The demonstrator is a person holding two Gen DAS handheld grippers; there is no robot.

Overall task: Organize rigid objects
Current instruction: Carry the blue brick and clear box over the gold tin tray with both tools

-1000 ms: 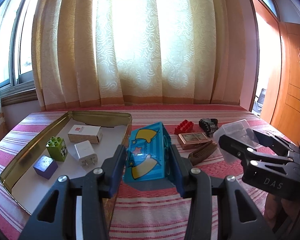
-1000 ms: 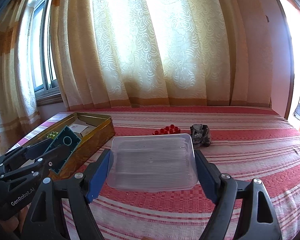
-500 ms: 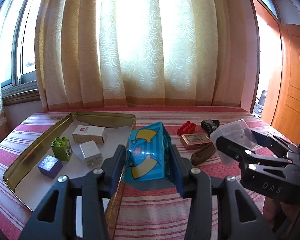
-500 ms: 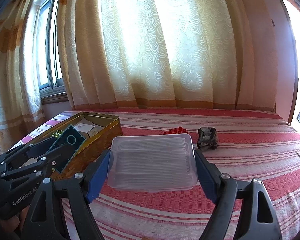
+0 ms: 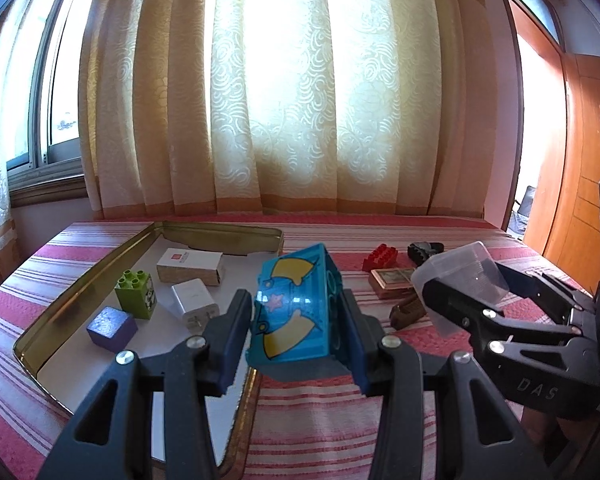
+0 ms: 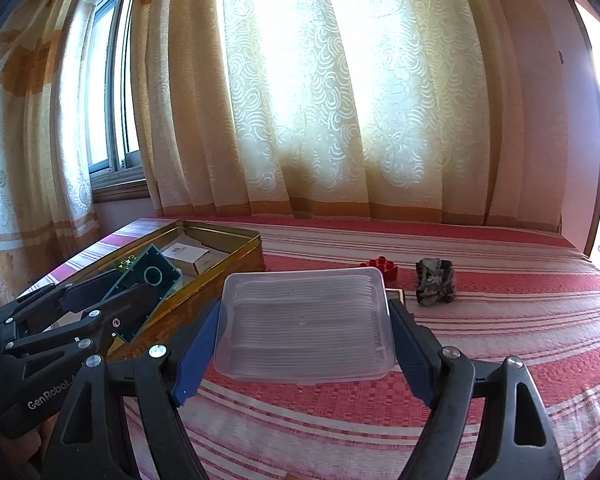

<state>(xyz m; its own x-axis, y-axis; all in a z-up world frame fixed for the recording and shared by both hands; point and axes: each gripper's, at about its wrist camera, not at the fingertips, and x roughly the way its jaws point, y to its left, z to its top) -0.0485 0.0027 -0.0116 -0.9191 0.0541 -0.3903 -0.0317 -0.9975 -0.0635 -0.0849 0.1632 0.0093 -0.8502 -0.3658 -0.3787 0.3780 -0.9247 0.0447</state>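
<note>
The left claw (image 5: 296, 320) is clamped on a blue toy block (image 5: 294, 312), held tilted in the air just above the near right rim of the gold tin tray (image 5: 220, 232), which sits at the worktop's left edge. The right claw (image 6: 304, 340) is closed on a clear plastic box (image 6: 306, 324), lifted over the striped cloth near the worktop's middle. The step in hand looks like placing the block in the tray: carry it left past the rim, level it, and lower it onto bare liner clear of the white charger (image 5: 194, 306) and purple cube (image 5: 111, 328) before letting go.
</note>
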